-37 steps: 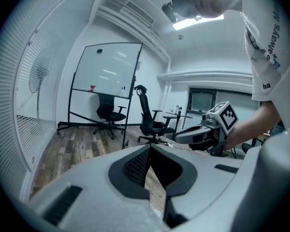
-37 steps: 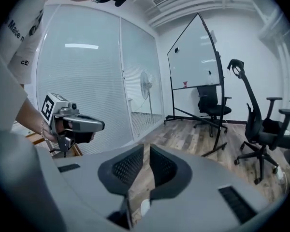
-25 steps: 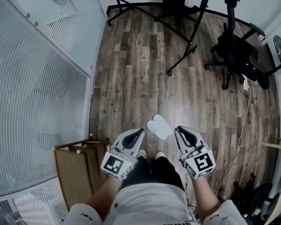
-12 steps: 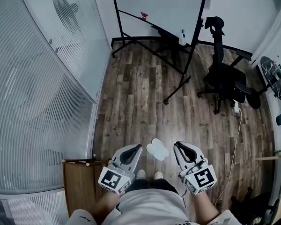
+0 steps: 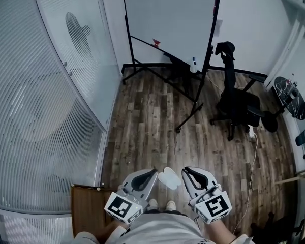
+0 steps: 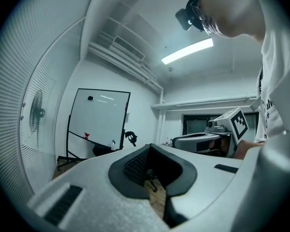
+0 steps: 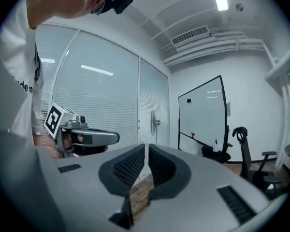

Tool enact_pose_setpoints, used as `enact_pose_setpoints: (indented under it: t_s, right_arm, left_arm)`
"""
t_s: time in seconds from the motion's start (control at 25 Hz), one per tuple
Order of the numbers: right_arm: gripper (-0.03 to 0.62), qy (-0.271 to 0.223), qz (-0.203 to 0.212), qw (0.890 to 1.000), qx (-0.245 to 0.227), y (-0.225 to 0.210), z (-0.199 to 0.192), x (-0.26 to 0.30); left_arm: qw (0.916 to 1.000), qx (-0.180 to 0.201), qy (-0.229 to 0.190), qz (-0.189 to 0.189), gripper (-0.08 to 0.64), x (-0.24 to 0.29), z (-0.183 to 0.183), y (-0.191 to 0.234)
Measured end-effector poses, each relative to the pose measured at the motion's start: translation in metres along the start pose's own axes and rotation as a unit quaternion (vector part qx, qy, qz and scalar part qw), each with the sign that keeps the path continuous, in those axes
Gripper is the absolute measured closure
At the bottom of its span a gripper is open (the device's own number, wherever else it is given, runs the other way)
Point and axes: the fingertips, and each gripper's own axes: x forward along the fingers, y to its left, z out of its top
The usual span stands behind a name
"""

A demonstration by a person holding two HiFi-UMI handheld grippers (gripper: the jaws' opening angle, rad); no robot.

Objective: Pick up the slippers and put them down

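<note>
Probably slippers (image 5: pixel 170 178); open floor (image 5: pixel 152 126) beyond.

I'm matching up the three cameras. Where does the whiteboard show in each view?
Head view: whiteboard at top centre, against the far wall.
Left gripper view: whiteboard left of centre, above the jaws.
Right gripper view: whiteboard right of centre.
Shared landmark: the black office chair, just right of the board in every view.

Wood floor (image 5: pixel 152 126), white slippers (image 5: pixel 169 178), office chair (image 5: pixel 237 108)
</note>
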Motion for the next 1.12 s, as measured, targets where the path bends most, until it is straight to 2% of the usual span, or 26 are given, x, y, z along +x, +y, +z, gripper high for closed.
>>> enact_pose_setpoints:
  t_s: [0.44, 1.12]
  right_arm:
    - [0.575, -0.028, -0.005, 0.999, -0.016, 0.021, 0.04, -0.015]
    - [0.577, -0.03, 0.0, 0.999, -0.021, 0.024, 0.049, -0.006]
  left_arm:
    - [0.9996, 0.017, -0.022, -0.003, 0.548, -0.02, 0.03, -0.014]
    - [0.9994, 0.013, -0.032, 0.006, 0.548, -0.025, 0.037, -0.009]
